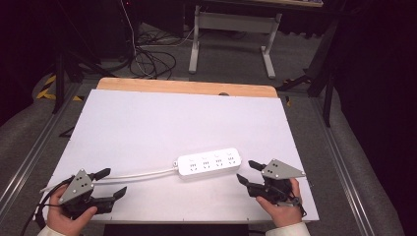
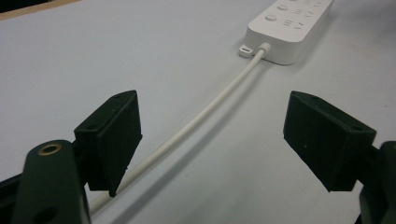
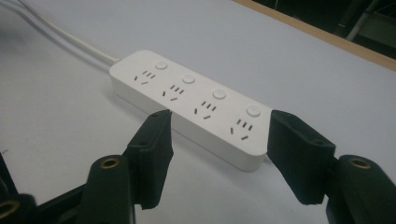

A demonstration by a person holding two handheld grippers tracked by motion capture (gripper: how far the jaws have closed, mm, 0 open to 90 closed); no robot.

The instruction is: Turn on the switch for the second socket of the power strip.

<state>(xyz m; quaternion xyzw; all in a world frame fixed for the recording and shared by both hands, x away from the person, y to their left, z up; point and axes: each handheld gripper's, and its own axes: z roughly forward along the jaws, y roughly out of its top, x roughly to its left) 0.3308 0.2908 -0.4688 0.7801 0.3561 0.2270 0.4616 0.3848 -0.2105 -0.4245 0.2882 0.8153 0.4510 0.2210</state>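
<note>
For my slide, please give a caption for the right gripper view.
Open right gripper facing the end of a white power strip on the table.

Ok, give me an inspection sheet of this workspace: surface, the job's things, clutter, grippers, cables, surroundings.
Surface: white table top, wooden strip at its far edge.
Job's things: white power strip with four sockets and four buttons, lying flat near the front right.
Clutter: nothing seen.
Grippers: left gripper open, jaws either side of the cord; right gripper open, at the strip's right end, not touching it.
Cables: the strip's white cord runs left across the table.
Surroundings: grey floor, loose cables, a white desk frame beyond the table.
</note>
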